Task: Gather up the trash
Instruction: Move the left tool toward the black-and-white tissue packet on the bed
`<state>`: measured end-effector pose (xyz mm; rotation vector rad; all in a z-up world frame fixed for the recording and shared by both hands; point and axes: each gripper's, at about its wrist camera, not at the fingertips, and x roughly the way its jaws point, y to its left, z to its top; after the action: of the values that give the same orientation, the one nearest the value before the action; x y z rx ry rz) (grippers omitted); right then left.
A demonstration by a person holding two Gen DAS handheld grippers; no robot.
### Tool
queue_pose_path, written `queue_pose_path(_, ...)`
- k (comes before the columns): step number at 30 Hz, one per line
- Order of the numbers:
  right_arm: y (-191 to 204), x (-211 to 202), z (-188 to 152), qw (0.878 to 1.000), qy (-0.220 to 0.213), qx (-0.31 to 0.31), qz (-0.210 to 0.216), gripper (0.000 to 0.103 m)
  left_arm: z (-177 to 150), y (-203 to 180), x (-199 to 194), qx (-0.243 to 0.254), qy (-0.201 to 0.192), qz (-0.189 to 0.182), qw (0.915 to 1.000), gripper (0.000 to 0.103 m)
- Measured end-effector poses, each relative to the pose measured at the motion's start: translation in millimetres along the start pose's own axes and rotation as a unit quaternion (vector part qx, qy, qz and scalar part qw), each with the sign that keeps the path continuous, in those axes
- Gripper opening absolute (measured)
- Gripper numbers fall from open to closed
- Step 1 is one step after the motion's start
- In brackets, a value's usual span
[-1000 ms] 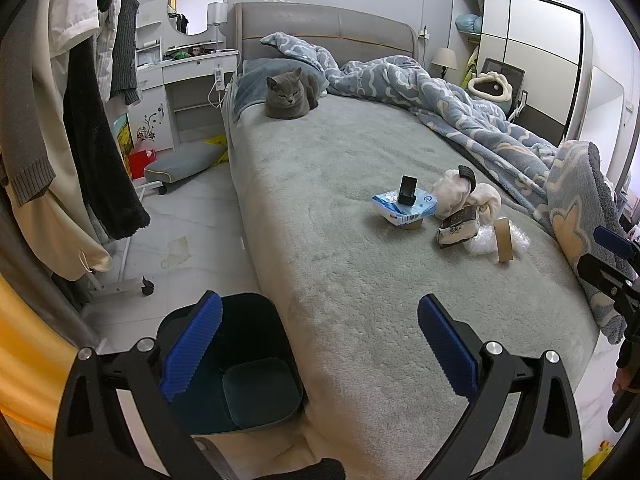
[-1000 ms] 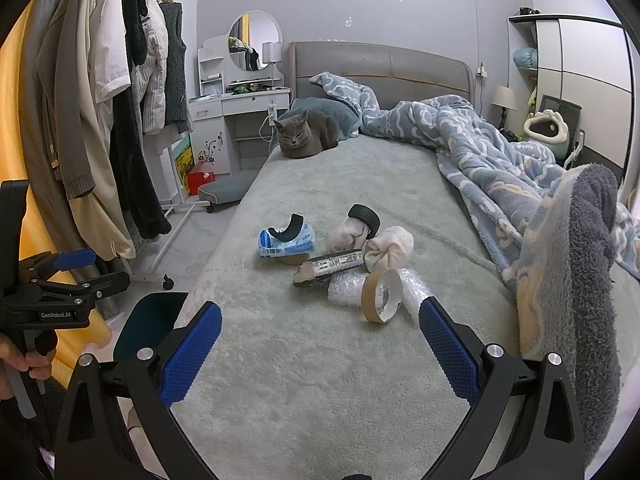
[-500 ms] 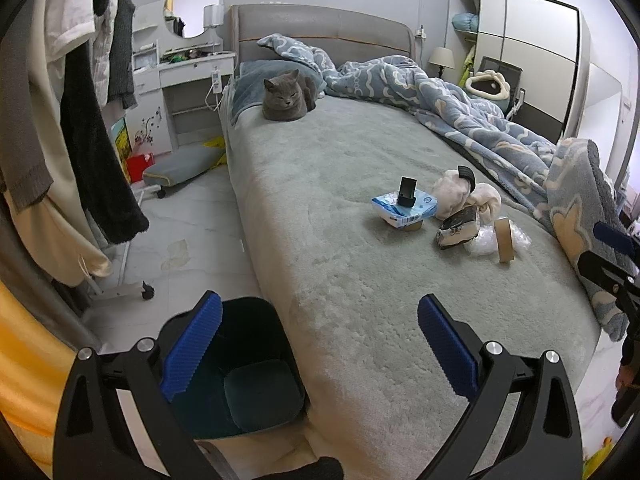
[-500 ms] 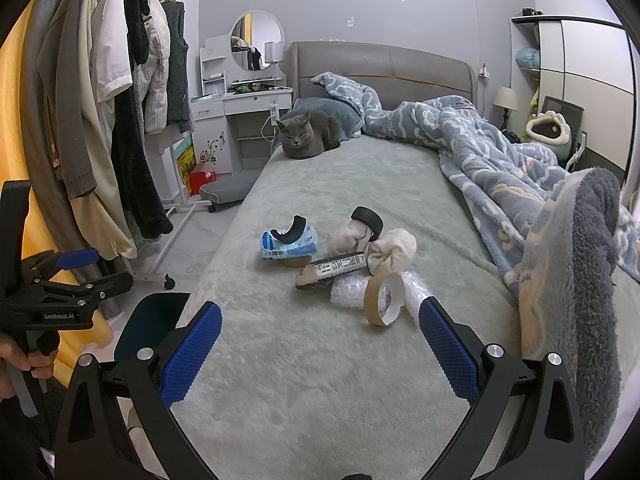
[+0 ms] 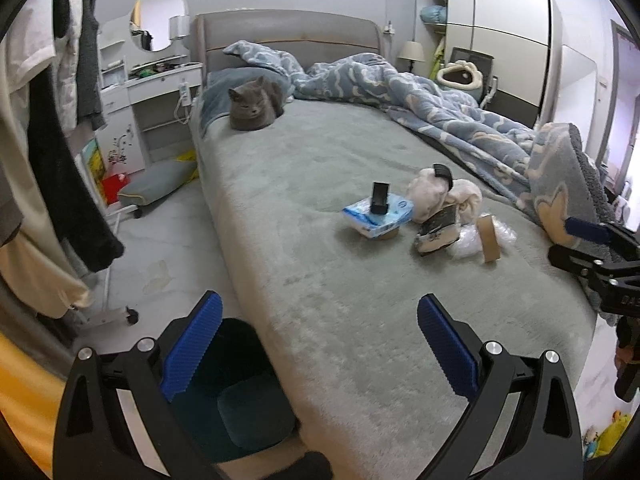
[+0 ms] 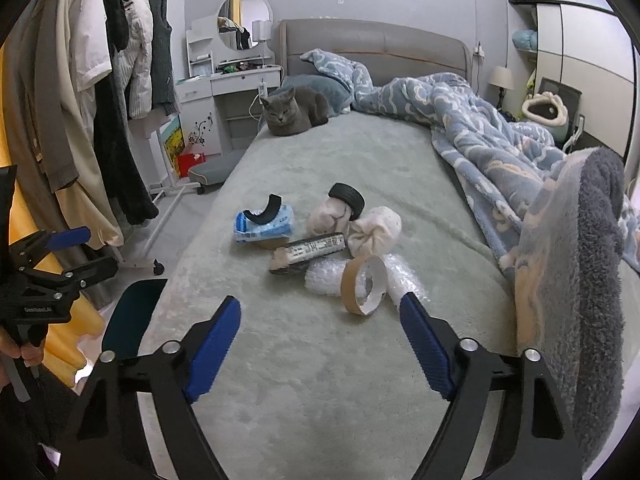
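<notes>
A pile of trash lies on the grey-green bed (image 6: 320, 360): a cardboard tape ring (image 6: 363, 285) on bubble wrap (image 6: 322, 278), a dark wrapper (image 6: 308, 252), a blue tissue pack (image 6: 264, 224), a black ring (image 6: 347, 198) and pale crumpled cloths (image 6: 374, 230). The pile shows in the left wrist view with the tape ring (image 5: 490, 236) and tissue pack (image 5: 378, 214). My right gripper (image 6: 320, 344) is open and empty, just short of the tape ring. My left gripper (image 5: 318, 350) is open and empty over the bed's near edge. A dark bin (image 5: 240, 392) stands on the floor under it.
A grey cat (image 6: 294, 114) lies at the head of the bed. A blue blanket (image 6: 500, 136) is heaped along the right side. A clothes rack (image 6: 100, 100) stands left of the bed, with a white dresser (image 6: 232, 80) behind.
Both grippers have moved forward toward the bed; the trash pile looks closer in the right wrist view. Both stay open and empty.
</notes>
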<state>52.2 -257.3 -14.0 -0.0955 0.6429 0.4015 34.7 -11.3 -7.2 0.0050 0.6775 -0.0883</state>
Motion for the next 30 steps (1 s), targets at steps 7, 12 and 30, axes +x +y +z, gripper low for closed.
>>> queue_pose_path(7,-12,21,1,1.0,0.027,0.0,0.015,0.054,12,-10,18,0.006,-0.003,-0.041,0.9991,0.098)
queue_pose_path(12,-23,33,3,0.999,0.036,0.01,0.026,0.046,20,-20,30,0.015,-0.002,-0.068,0.9976,0.097)
queue_pose_path(30,-39,76,6,0.994,0.09,-0.016,0.066,0.024,38,-48,72,0.007,0.017,-0.162,0.9866,0.075)
